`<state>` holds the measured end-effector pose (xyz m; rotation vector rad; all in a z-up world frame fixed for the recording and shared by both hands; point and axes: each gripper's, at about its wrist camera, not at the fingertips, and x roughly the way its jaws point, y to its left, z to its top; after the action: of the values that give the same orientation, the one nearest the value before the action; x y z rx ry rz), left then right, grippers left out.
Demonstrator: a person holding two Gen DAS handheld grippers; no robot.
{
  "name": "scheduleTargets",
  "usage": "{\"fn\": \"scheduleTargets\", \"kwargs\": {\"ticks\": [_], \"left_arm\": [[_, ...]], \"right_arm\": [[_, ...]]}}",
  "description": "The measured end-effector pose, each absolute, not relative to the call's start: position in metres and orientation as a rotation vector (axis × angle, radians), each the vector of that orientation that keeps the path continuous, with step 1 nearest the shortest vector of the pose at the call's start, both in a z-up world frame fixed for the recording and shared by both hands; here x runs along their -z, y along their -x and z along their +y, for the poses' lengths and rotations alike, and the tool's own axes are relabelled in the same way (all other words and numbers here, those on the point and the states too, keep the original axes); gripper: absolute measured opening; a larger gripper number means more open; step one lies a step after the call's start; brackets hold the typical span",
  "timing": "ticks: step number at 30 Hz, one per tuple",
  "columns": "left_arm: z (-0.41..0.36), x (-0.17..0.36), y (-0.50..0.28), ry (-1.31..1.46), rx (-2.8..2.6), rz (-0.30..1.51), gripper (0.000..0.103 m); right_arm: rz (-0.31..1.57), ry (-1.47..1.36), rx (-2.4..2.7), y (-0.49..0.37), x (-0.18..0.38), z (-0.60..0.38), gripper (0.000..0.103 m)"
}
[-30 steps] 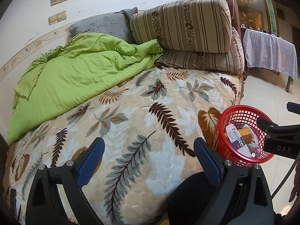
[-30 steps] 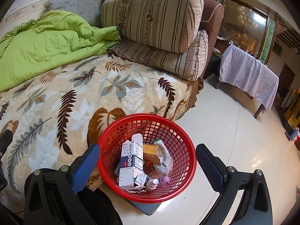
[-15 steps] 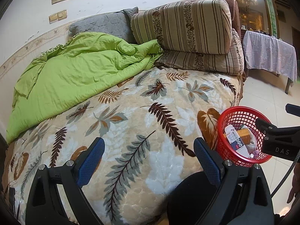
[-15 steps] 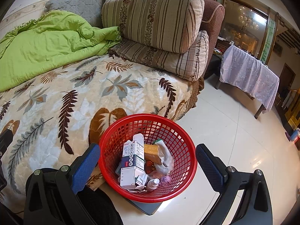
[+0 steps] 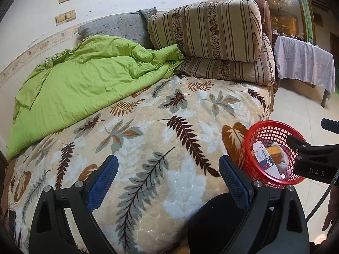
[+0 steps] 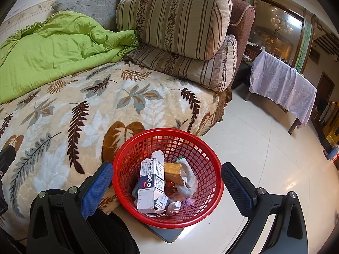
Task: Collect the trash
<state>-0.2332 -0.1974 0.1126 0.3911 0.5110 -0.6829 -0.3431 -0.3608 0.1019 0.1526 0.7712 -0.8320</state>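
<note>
Right wrist view, red basket [image 6: 169, 218] below wide-spread right gripper [image 6: 167, 182]

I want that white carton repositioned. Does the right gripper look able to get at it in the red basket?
Probably yes. The right gripper is open above the red basket, and the white carton stands on top of the trash with nothing over it; its jaws look spread wider than the carton.

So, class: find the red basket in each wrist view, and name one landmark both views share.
Left wrist: red basket at lower right, beside the bed's edge.
Right wrist: basket at lower centre, between the open jaws.
Shared landmark: the striped pillow.
</note>
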Motion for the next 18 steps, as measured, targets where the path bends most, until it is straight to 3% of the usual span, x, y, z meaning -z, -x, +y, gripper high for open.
{"fn": "scheduleTargets", "kwargs": {"ticks": [18], "left_arm": [[-0.1933,-0.1137,0.2291,-0.386,0.685,0.512,0.095]], "right_arm": [[0.762,-0.132,0.815,0.3382,-0.1064,-0.3545,0.103]]}}
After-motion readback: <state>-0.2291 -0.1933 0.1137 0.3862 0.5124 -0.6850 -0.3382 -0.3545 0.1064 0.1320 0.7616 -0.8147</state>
